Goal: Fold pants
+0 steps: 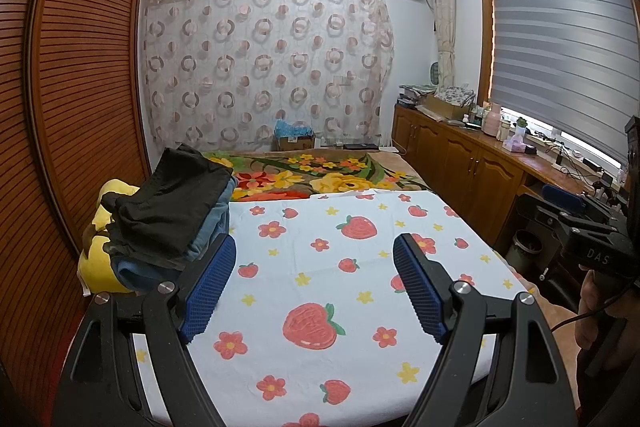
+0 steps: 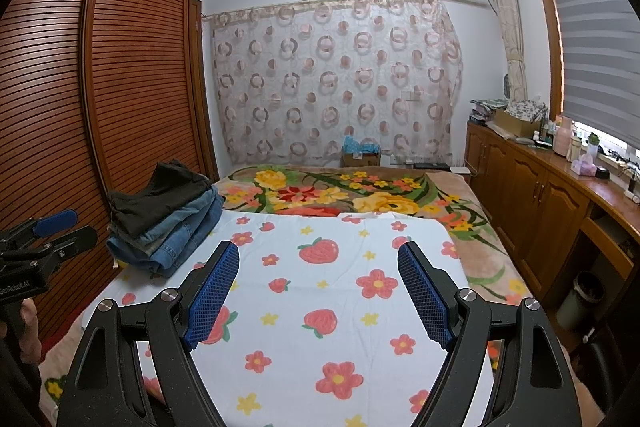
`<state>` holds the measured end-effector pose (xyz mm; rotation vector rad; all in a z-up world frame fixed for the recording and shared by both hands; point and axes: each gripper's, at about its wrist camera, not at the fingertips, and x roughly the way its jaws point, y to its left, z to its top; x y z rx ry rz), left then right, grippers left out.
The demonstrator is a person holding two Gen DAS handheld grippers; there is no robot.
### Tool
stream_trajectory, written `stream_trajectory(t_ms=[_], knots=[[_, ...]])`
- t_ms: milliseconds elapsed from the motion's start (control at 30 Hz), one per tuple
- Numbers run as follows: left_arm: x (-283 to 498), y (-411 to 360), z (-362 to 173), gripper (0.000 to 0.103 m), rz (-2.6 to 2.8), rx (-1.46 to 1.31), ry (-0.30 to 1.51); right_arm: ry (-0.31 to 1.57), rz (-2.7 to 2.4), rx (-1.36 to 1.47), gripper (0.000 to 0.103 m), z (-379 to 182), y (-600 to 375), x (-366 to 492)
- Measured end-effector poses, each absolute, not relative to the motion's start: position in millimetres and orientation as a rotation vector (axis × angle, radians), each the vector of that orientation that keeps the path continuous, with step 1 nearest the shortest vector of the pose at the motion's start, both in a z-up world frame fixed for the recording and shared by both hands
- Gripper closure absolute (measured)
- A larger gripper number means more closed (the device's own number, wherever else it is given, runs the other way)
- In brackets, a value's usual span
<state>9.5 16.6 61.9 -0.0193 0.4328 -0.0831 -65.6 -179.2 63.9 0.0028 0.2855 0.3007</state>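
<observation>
— While both tools hang over the bed, what have they got hold of?

— Nothing. The left hand-held gripper (image 1: 314, 255), black with blue textured pads, has its jaws spread wide and bare above the white strawberry-and-flower printed cloth (image 1: 360, 291) that covers the near part of the bed. The right hand-held gripper (image 2: 319, 263) is just as wide apart and just as empty over the same cloth.

— Where are the pants, then?

— In the stack of folded pants (image 1: 168, 223) at the left edge of each frame, at the left side of the bed beside the brown slatted wardrobe (image 1: 88, 67). Black fabric lies on top, blue denim under it, and something yellow shows at the bottom in the left view. No pair is spread on the cloth.

— So what should the next step be?

— I'd judge it is fetching a pair from that stack, though whether an unfolded pair remains there I cannot tell. To do it well, pinch only the top layer at its near edge, so the denim below is not dragged off. Then lay it flat mid-cloth, clear of the floral blanket (image 2: 360, 195) beyond.
</observation>
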Motion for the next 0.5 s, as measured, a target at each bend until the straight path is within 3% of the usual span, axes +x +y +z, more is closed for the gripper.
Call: stream_trajectory(t_ms=[500], knots=[[9.0,17.4,61.9,0.021,-0.083,-0.020,0.431,0.285,0.300,0.003,0.020,63.5,-179.5,-65.9]])
